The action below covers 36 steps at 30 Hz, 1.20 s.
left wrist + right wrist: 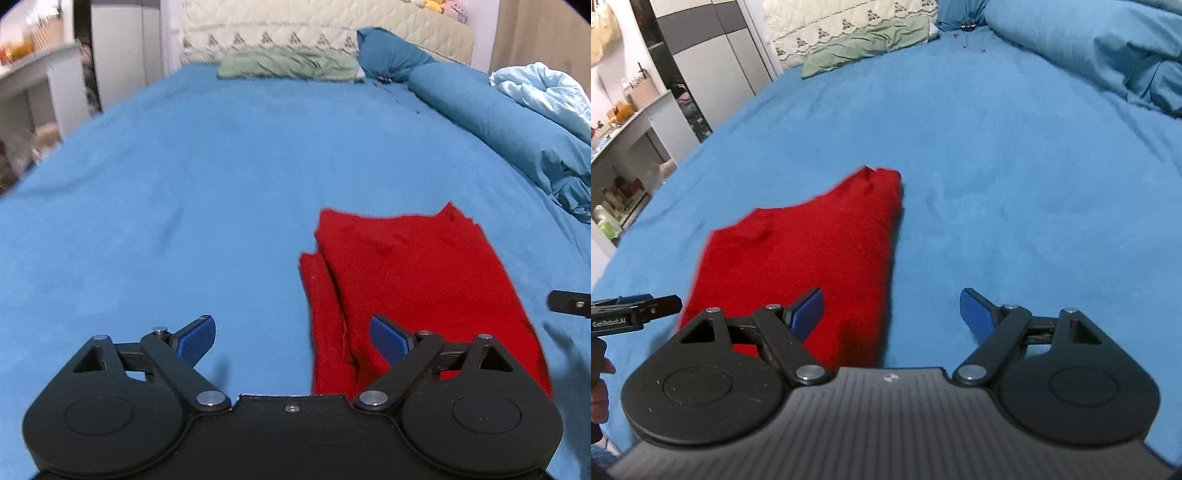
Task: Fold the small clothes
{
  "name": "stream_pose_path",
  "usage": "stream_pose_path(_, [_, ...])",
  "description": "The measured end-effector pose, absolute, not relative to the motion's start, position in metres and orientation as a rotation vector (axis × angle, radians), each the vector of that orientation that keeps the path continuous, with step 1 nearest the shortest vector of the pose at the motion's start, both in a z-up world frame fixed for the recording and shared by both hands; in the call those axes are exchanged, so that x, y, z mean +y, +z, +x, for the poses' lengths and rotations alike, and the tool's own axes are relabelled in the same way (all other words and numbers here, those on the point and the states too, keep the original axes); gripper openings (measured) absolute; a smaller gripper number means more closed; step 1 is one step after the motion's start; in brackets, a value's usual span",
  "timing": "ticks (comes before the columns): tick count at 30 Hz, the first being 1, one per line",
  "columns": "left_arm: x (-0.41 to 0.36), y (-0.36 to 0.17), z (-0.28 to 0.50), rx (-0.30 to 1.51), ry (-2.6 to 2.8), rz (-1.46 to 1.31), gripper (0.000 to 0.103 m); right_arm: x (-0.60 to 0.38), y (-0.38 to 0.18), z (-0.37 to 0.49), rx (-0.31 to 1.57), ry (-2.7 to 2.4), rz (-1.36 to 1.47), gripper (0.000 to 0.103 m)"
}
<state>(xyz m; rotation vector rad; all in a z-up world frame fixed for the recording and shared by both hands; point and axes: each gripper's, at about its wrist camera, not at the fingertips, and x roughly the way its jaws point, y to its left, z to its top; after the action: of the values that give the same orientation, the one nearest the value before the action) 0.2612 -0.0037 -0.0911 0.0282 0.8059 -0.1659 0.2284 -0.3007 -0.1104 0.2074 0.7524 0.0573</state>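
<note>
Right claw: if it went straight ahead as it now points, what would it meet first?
Probably the bare blue bedsheet; the open right claw points past the red garment, which lies left of its line. Depth is uncertain.

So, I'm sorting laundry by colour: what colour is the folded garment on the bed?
Solid red garment, plain, clearest in the left wrist view.

a red knit garment [413, 280] lies folded flat in layers on the blue bedsheet [184, 184].

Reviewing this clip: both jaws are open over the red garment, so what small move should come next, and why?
Probably lower the left gripper onto the near edge of the red garment and pinch it: the jaws stand open and empty, and the cloth lies only partly folded on the blue bed sheet.
</note>
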Motion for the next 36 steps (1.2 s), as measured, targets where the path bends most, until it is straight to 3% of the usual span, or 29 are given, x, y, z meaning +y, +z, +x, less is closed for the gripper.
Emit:
stream_pose_path(3, [0.002,-0.058,0.228,0.772,-0.166,0.055,0.095,-0.294,-0.076,0.197,0.743,0.067,0.182,0.098])
stream_pose_path(6, [0.003,-0.022,0.187,0.713,-0.139,0.088,0.103,-0.283,-0.04,0.157,0.704,0.058,0.146,0.103])
stream_pose_path(15, [-0.011,0.028,0.097,0.686,-0.128,0.132,0.103,-0.239,0.022,0.054,0.668,-0.01,0.068,0.103])
stream_pose_path(24, [-0.007,0.017,0.037,0.692,-0.122,0.097,0.103,-0.216,0.009,-0.002,0.74,-0.058,0.013,0.103])
stream_pose_path(36, [-0.013,0.006,0.026,0.72,-0.126,0.135,0.103,-0.224,-0.008,-0.023,0.779,-0.104,0.016,0.103])
